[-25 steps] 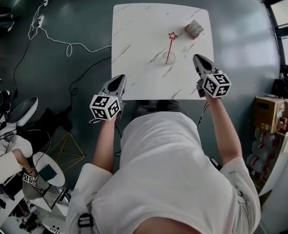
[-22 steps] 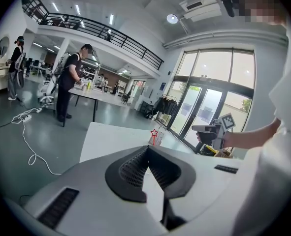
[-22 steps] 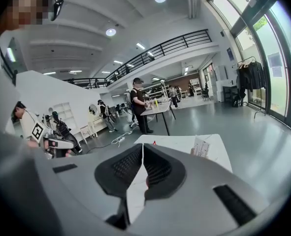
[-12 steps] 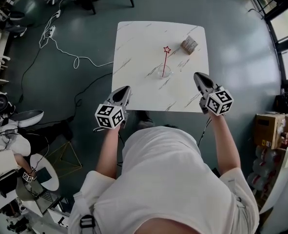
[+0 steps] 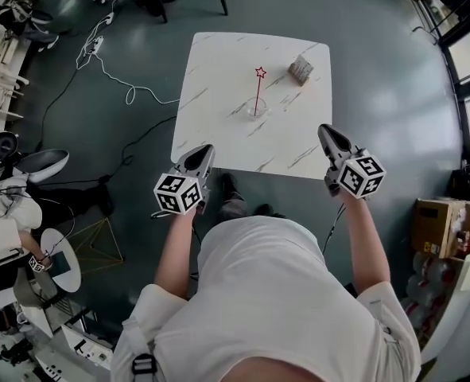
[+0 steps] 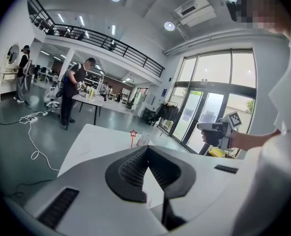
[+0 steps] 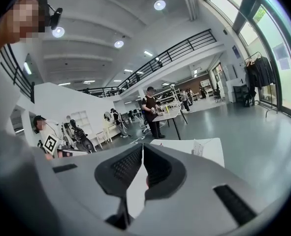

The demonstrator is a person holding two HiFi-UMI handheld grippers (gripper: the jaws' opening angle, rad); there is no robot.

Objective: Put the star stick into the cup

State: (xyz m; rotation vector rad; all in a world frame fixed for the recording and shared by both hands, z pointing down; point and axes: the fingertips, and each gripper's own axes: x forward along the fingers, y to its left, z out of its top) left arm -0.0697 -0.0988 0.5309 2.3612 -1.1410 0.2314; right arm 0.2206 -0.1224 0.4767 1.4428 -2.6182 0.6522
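The red star stick [image 5: 258,91] stands upright in the clear cup [image 5: 256,108] near the middle of the white marble table [image 5: 211,110]. From the left gripper view only the star stick [image 6: 133,136] shows above the jaws. My left gripper [image 5: 206,150] is held at the table's near left corner, shut and empty. Off the near right edge, my right gripper [image 5: 324,130] is also shut with nothing in it. Neither touches the stick or the cup. In both gripper views the jaws meet at their tips [image 6: 146,149] [image 7: 143,146].
A small brown box [image 5: 301,69] sits at the table's far right. Cables [image 5: 111,62] trail over the floor to the left. Cardboard boxes [image 5: 437,233] stand at the right. Desks, chairs and people [image 6: 76,87] are off to the left and beyond the table.
The person has backed away from the table. Both grippers, earlier over its near edge, now sit at or just off it. The stick stays in the cup.
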